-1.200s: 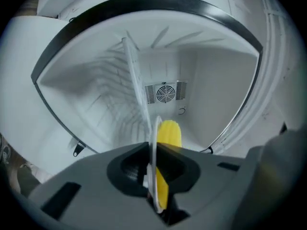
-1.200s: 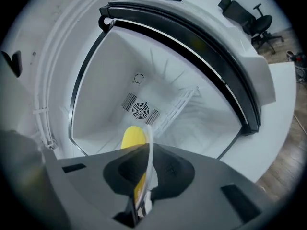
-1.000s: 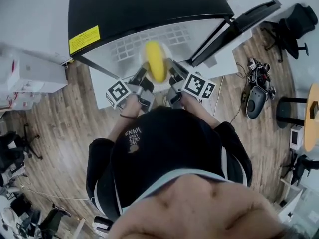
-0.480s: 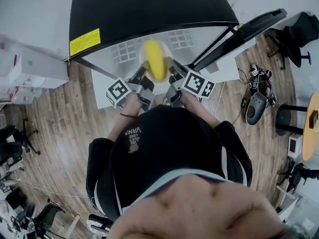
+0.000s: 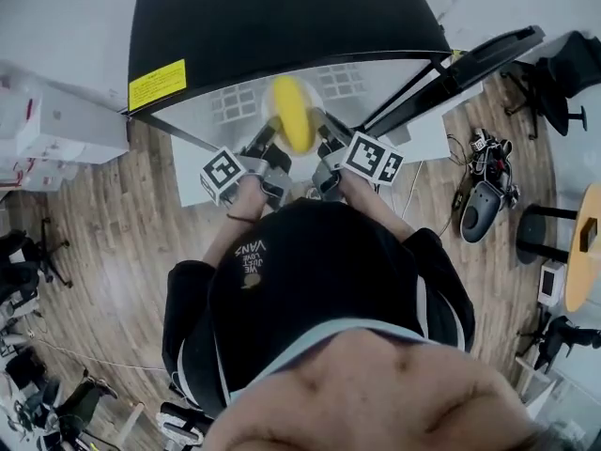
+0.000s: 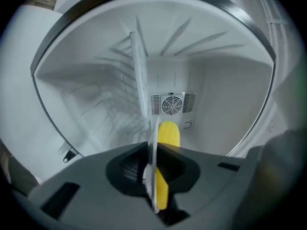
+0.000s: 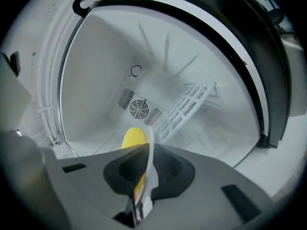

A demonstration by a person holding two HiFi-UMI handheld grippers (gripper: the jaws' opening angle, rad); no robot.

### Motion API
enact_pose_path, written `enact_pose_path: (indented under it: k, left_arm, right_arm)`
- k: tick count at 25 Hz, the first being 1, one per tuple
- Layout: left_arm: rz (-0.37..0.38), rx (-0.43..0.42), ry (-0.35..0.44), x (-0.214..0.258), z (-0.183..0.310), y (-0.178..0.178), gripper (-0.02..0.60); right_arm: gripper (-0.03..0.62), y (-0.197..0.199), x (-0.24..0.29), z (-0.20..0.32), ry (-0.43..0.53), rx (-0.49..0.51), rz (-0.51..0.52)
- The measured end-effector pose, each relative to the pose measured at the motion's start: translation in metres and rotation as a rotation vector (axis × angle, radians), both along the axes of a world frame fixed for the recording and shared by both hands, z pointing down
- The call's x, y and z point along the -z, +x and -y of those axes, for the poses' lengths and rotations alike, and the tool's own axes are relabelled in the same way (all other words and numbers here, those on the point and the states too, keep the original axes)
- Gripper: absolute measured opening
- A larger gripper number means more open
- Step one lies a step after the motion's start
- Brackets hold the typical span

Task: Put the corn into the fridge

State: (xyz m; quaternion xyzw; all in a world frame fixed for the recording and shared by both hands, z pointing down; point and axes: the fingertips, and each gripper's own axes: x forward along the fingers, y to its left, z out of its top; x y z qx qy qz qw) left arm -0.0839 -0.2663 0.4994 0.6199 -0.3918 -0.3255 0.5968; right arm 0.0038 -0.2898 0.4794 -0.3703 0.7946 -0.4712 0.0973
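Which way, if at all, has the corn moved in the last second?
Yes, slightly. In the head view the corn, on its plate, has edged toward the black top edge of the fridge.

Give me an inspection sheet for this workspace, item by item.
Surface: white fridge interior, with a wire rack and a fan grille at the back.
Job's things: corn lying on a white plate, held at the mouth of the fridge; door swung open.
Clutter: white boxes on the wooden floor.
Grippers: left gripper and right gripper each have their jaws closed on the plate's rim.
Cables: tangled cords on the floor, right of the fridge.
Surroundings: office chairs, round table.
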Motion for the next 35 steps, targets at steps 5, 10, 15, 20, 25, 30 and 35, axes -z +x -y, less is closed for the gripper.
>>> enact_pose_path:
  k: [5, 10, 15, 20, 25, 30, 35]
  left_arm:
    - [-0.030, 0.014, -0.018, 0.002, 0.003, 0.003, 0.041]
    - [-0.052, 0.035, -0.034, 0.001, 0.006, 0.004, 0.041]
    - [-0.113, 0.064, -0.057, 0.003, 0.007, 0.005, 0.042]
    - [-0.149, 0.088, -0.081, 0.003, 0.008, 0.005, 0.043]
    - [-0.145, 0.113, -0.092, 0.004, 0.010, 0.004, 0.044]
    - [-0.139, 0.144, -0.112, 0.001, 0.012, 0.003, 0.052]
    - [-0.166, 0.172, -0.130, 0.001, 0.013, 0.001, 0.054]
  right_arm:
    - [0.026, 0.002, 0.001, 0.007, 0.008, -0.001, 0.000]
    - [0.028, 0.003, 0.001, 0.012, 0.007, 0.006, 0.010]
    - [0.028, 0.002, 0.004, 0.014, 0.010, 0.021, 0.024]
    - [0.028, 0.001, 0.005, 0.017, 0.007, 0.040, 0.040]
    - [0.054, 0.001, 0.003, 0.017, 0.002, 0.047, 0.037]
    - [0.055, 0.003, 0.000, 0.018, -0.013, 0.046, 0.038]
    - [0.055, 0.002, 0.002, 0.019, -0.023, 0.043, 0.069]
